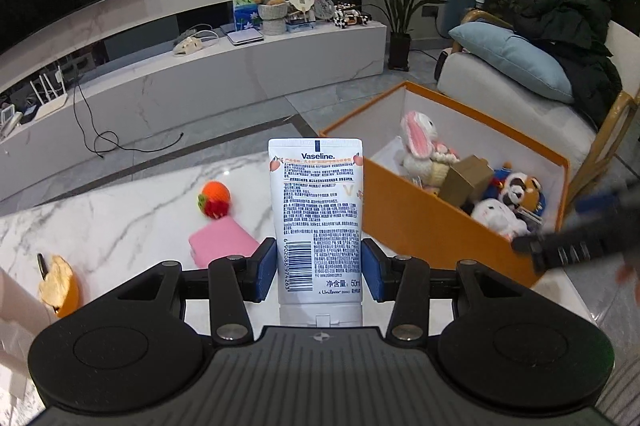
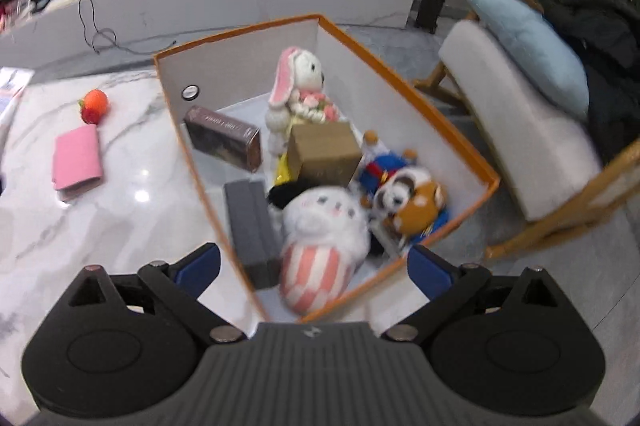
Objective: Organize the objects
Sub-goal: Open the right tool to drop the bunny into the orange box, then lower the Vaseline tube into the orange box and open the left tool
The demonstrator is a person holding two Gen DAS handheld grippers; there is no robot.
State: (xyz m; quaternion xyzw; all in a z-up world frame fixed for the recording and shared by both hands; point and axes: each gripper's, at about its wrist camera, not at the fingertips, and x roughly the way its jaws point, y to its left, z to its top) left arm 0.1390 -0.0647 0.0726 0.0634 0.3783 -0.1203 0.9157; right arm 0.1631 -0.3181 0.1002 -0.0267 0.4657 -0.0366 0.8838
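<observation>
My left gripper (image 1: 319,268) clamps the Vaseline tube (image 1: 316,218); right gripper (image 2: 314,266) gapes empty over the part-filled orange box (image 2: 456,142). Knitted fruit (image 1: 215,199) and pink pouch (image 1: 222,240) remain out.

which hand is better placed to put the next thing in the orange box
Left. The left gripper is already clamped on the Vaseline tube, beside the orange box. The right gripper is open and empty above the box.
</observation>
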